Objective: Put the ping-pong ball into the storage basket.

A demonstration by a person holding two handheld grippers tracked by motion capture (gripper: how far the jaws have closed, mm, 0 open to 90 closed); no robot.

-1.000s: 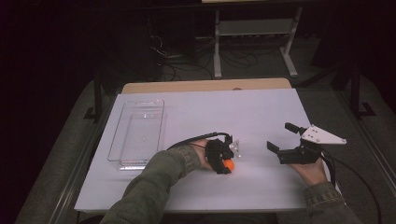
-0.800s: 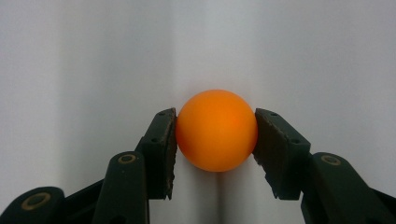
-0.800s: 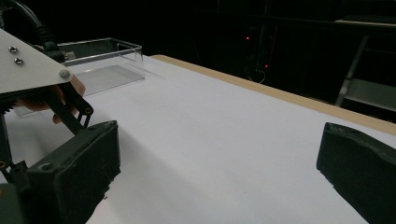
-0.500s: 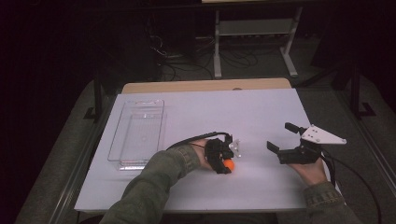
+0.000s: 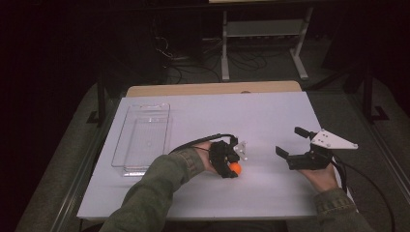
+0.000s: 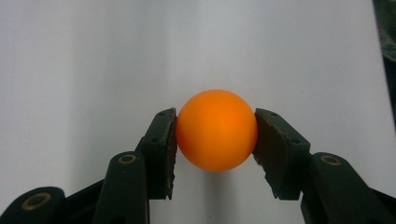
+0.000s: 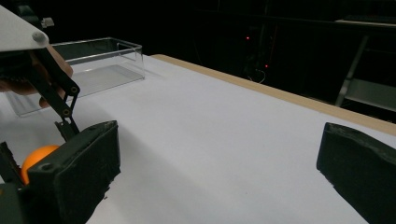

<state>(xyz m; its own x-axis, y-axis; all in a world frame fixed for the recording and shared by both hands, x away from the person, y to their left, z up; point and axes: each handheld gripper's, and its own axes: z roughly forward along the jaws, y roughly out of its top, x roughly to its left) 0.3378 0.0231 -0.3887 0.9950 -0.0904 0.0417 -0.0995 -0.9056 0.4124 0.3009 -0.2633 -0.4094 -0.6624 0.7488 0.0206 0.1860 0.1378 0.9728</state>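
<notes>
White table, clear tray, orange ball

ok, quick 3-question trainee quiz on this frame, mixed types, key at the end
1. True or false: the left gripper is shut on the ball.
2. The right gripper's jaws are: A) open with nothing between them, B) shut on the ball, C) shut on the tray.
3. What lies on the table to the left of the left hand in the high view?

Key: 1 true; 2 A; 3 a clear, empty tray.
</notes>
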